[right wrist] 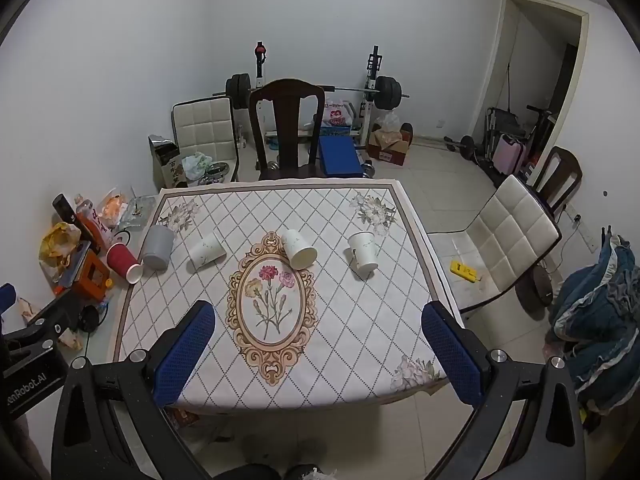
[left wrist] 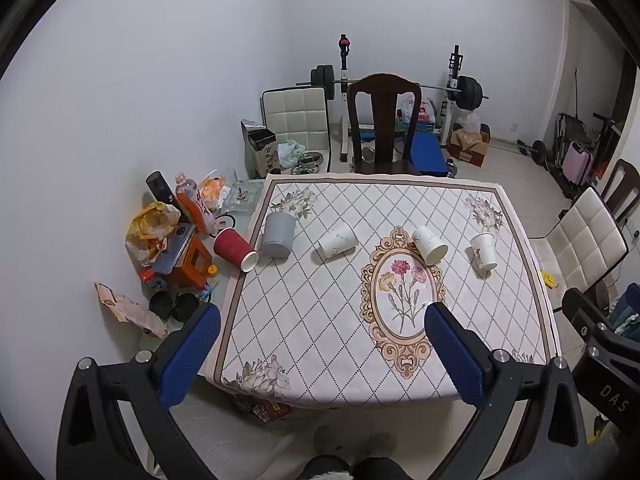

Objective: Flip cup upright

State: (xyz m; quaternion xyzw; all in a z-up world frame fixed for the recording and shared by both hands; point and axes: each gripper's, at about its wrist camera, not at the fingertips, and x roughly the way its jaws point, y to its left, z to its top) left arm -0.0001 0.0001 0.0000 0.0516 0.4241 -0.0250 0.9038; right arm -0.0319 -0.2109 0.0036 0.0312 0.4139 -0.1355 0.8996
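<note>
Hovering above the counter (right wrist: pixel 360 320) edge, we hold left gripper (left wrist: pixel 322 320) and right gripper (right wrist: pixel 318 318) with jaws spread wide, empty; cups (right wrist: pixel 298 249) lie toppled.

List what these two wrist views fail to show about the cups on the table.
- Grey cup: both views too small to tell whether it stands upright or upside down.
- Red cup: lying by the tablecloth edge; its underside is hidden in both views.
- Rightmost white cup: its printed marking is too small to read.
- Two middle white cups: speckle pattern blurred.
</note>
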